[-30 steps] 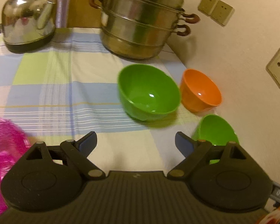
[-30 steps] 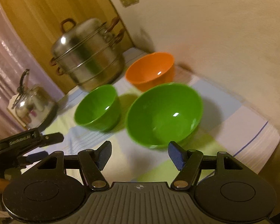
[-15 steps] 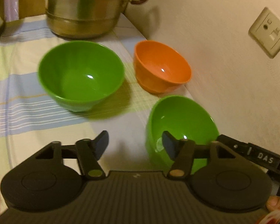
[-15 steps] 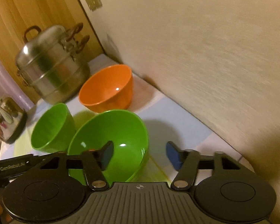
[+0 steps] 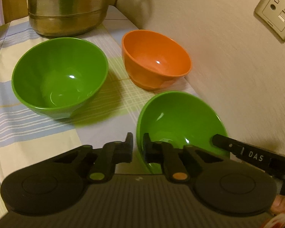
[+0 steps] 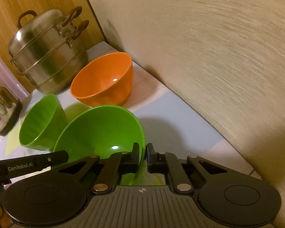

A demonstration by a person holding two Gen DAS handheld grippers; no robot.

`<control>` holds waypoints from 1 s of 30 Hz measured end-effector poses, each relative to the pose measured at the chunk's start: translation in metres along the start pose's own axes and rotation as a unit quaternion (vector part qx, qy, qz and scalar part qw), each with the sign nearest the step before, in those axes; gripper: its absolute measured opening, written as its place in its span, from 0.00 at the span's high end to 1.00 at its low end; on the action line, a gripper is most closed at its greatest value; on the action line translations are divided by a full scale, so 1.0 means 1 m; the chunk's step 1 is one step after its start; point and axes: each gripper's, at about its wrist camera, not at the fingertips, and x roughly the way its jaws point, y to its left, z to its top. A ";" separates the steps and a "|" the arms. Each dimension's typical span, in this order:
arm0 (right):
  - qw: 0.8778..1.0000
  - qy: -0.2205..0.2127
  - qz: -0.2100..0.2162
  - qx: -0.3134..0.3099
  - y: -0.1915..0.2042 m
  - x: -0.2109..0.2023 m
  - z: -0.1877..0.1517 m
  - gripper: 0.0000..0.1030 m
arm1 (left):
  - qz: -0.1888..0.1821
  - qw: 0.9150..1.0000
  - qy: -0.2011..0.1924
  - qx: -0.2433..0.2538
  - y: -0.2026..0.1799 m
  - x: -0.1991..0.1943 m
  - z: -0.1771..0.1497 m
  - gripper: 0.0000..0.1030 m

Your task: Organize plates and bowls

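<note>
1. Near green bowl (image 5: pixel 180 119) sat at four o'clock in the left wrist view, by the wall; the left gripper (image 5: pixel 138 148) clamped its rim. The orange bowl (image 5: pixel 155 58) stood at one o'clock.
2. In the right wrist view, the right gripper (image 6: pixel 143 157) pinched the same bowl's rim at six o'clock.

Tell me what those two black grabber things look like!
Both are matte black plastic. The left gripper has two round discs at its base, a ribbed grey middle, and a green and an orange dot on its finger joints. Its side reads "GenRobot.AI" in white. The right gripper looks the same but has silver dots, and its side reads "DAS". No sleeves show.
</note>
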 end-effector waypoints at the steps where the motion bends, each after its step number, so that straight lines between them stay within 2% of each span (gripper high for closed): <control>1: 1.000 0.001 0.000 0.000 0.001 0.000 0.000 0.93 | 0.003 1.000 0.001 0.002 -0.001 -0.001 0.000 0.94; 7: 1.000 0.004 0.008 -0.014 0.017 -0.011 -0.004 0.94 | 0.014 1.000 0.001 0.002 0.009 -0.024 -0.006 0.94; 12: 0.998 0.005 0.037 -0.047 0.058 -0.023 -0.017 0.93 | 0.025 1.000 -0.015 -0.008 0.035 -0.069 -0.016 0.98; 16: 0.997 0.023 0.048 -0.057 0.088 -0.017 -0.034 0.94 | 0.039 0.999 -0.017 -0.022 0.058 -0.089 -0.028 0.98; 21: 0.997 0.041 0.051 -0.050 0.091 -0.004 -0.044 0.95 | 0.050 0.998 -0.021 -0.042 0.091 -0.103 -0.038 0.97; 23: 0.997 0.044 0.052 -0.046 0.089 -0.001 -0.045 0.95 | 0.039 0.997 -0.015 -0.062 0.102 -0.101 -0.040 0.97; 26: 0.997 0.045 0.051 -0.041 0.089 -0.001 -0.045 0.95 | 0.020 0.997 -0.015 -0.076 0.104 -0.096 -0.039 0.89; 28: 0.997 0.047 0.052 -0.039 0.090 0.000 -0.045 0.95 | 0.011 0.997 -0.009 -0.075 0.102 -0.090 -0.038 0.75; 30: 0.997 0.049 0.052 -0.037 0.091 -0.001 -0.045 0.95 | 0.016 0.998 -0.003 -0.066 0.097 -0.080 -0.037 0.74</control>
